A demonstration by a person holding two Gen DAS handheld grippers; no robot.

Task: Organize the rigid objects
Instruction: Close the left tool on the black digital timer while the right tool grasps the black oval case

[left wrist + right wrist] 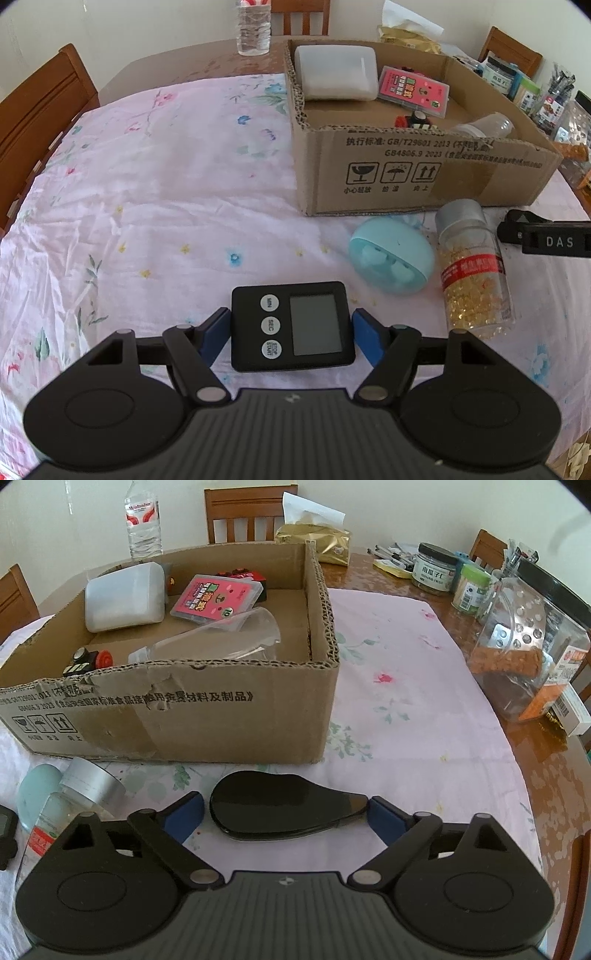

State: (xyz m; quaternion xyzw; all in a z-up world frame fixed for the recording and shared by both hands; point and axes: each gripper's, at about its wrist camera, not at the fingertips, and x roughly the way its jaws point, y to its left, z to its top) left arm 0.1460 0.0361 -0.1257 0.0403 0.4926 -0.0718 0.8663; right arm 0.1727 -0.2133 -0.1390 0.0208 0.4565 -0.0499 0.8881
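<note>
A black digital timer (291,326) lies on the floral cloth between the blue pads of my left gripper (291,338); the pads stand right at its sides, contact unclear. A black teardrop-shaped object (284,814) lies between the pads of my right gripper (286,818), with small gaps at both sides. A cardboard box (424,173) (184,716) holds a white case (334,72), a pink card box (413,90), a clear cup (221,635) and small toys. A teal egg-shaped case (391,254) and a capsule bottle (472,269) lie before the box.
Wooden chairs (33,110) surround the table. A water bottle (142,520) stands behind the box. Jars (436,568), a clear container with snacks (524,653) and a gold tissue pack (317,535) crowd the right side. The cloth (147,184) covers the table.
</note>
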